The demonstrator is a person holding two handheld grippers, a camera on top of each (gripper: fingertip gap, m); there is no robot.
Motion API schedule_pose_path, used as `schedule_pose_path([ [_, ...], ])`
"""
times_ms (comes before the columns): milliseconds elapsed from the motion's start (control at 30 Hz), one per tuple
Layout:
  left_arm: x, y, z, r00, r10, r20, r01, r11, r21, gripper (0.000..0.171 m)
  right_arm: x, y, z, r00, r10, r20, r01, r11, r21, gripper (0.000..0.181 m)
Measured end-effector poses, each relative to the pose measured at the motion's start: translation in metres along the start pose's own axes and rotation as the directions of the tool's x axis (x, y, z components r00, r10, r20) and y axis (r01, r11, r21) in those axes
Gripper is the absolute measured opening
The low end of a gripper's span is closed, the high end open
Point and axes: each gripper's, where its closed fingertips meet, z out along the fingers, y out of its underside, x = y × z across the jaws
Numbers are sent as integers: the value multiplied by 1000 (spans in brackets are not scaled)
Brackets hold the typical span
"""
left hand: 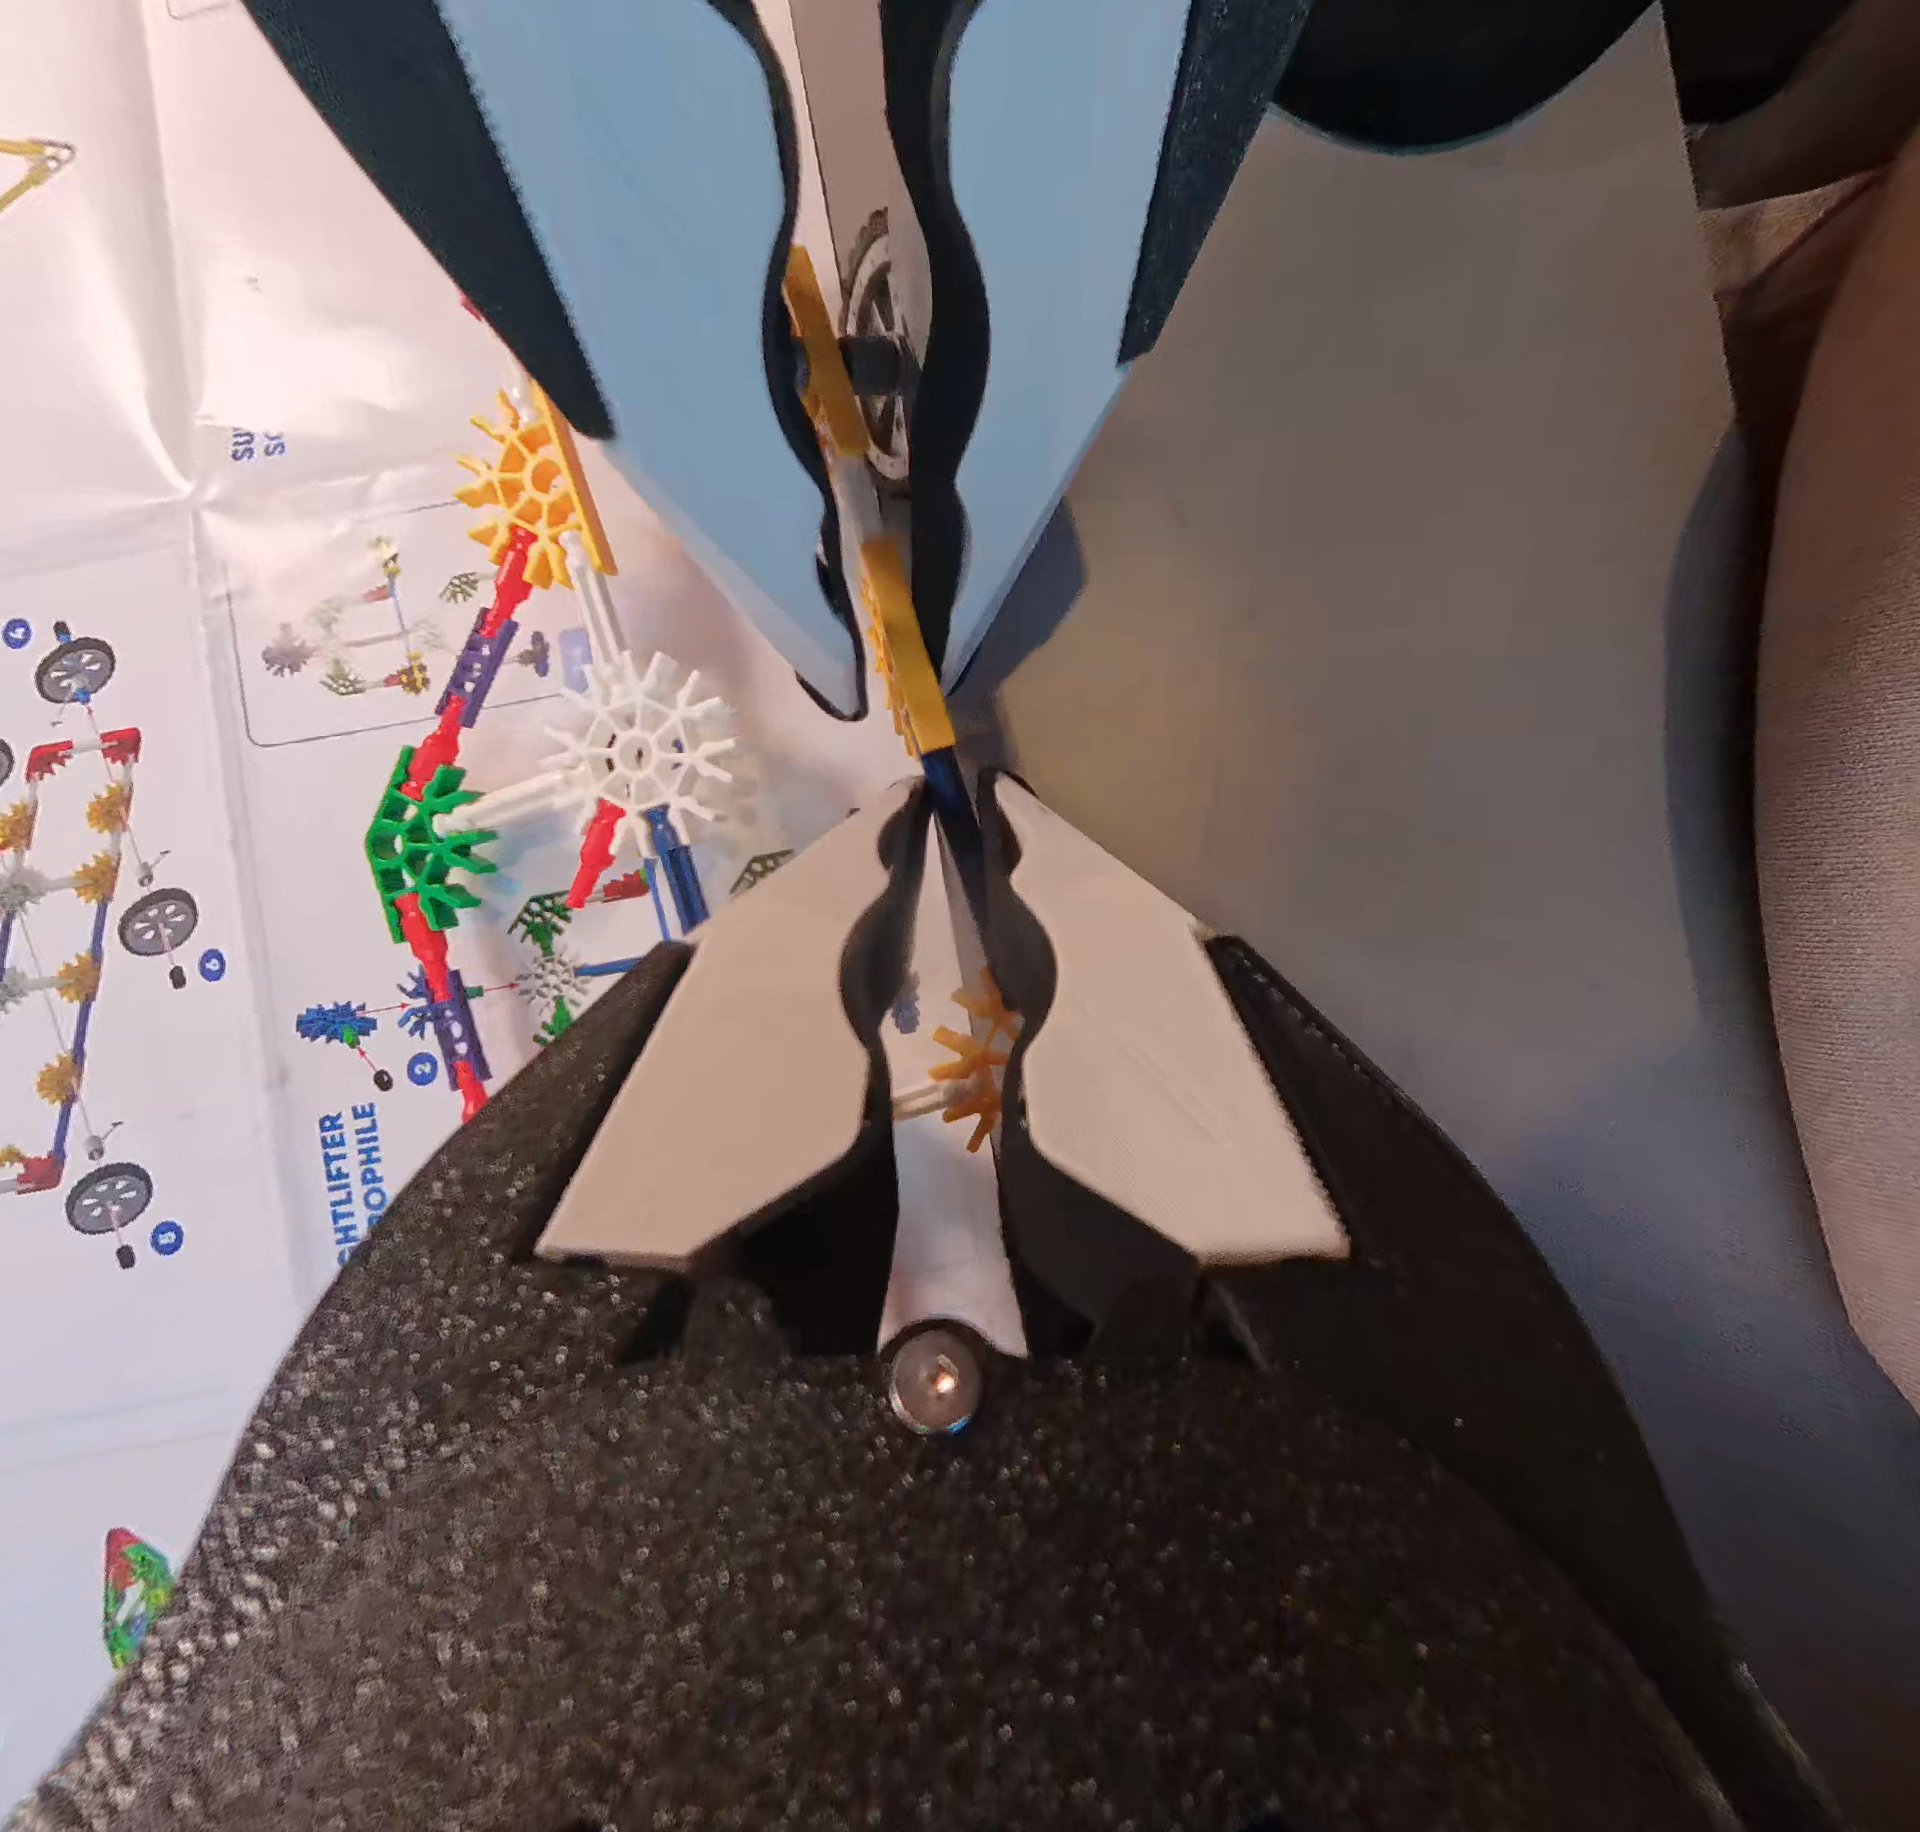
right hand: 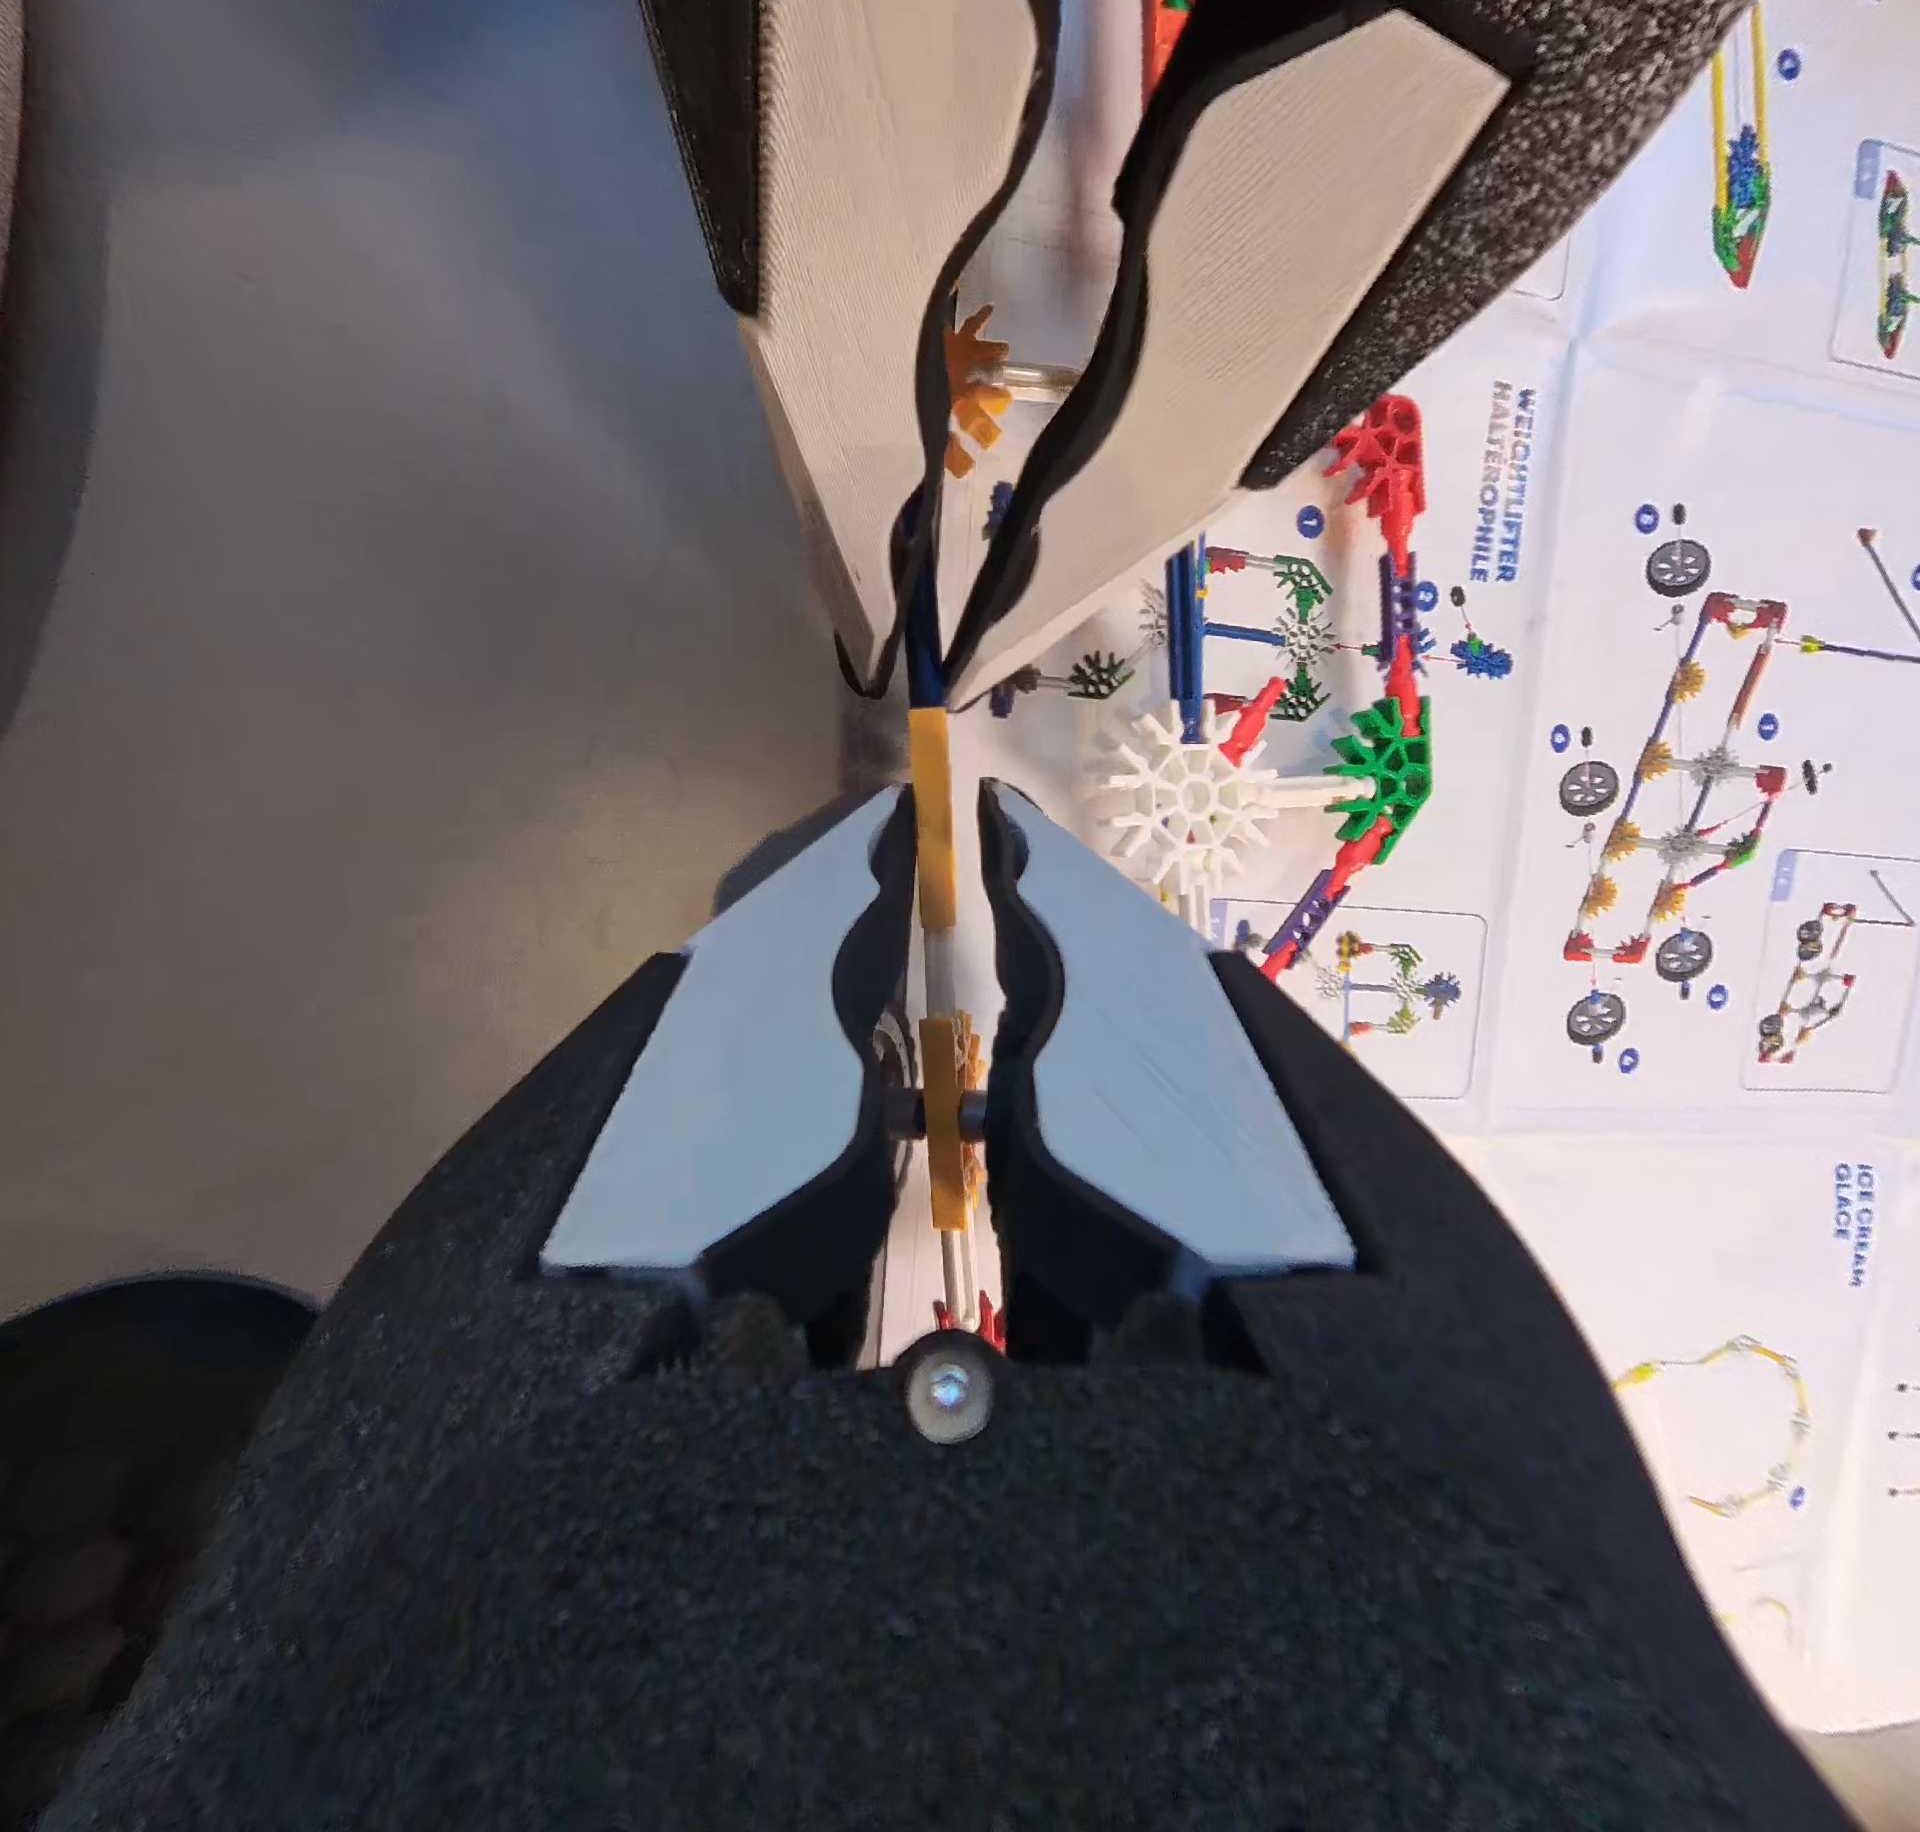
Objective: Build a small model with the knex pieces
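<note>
My left gripper (left hand: 951, 790), with white fingers, is shut on a blue rod (left hand: 961, 847) that carries a white rod and an orange connector (left hand: 971, 1055) between the jaws. My right gripper (right hand: 940, 795), with pale blue fingers, is shut on a yellow connector strip (right hand: 932, 826) joined to a white rod, a second yellow connector and a small grey wheel (right hand: 891, 1050). The two grippers meet tip to tip. The blue rod's end touches the yellow strip's end (left hand: 920, 712) between them. Each view shows the other gripper at the top.
A loose toy model lies on a folded instruction sheet (right hand: 1662, 1263), with a white snowflake connector (right hand: 1184, 795), a green connector (right hand: 1387, 764) and red rods. It also shows in the left wrist view (left hand: 639, 743). A grey tabletop (right hand: 416, 639) lies beside the sheet. Less than 4 cm separates the two grippers' tips.
</note>
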Motion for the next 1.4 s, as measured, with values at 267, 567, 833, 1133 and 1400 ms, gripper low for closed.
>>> schedule_pose_path([
  [267, -4, -1, -6, 990, -137, -40, 138, 990, 22, 4, 2, -3, -2, 995, -72, -68, 69, 997, -37, 3],
  [567, -28, -7, -22, 969, -199, 146, 194, 980, 47, 3, 26, -10, -11, 883, 345, -317, -296, 935, 193, 2],
  [833, -54, -44, -48, 894, -365, 261, 298, 918, 261, 3, 58, -14, -56, 667, 609, -429, -431, 785, 445, 2],
  [1133, -67, -50, -62, 770, -499, 399, 308, 837, 453, 4, 86, -3, -113, 366, 861, -353, -376, 484, 790, 3],
  [1400, -49, -19, -47, 857, -245, 453, 205, 969, 137, 5, 43, -15, -89, 814, 322, -483, -132, 913, 387, 4],
])
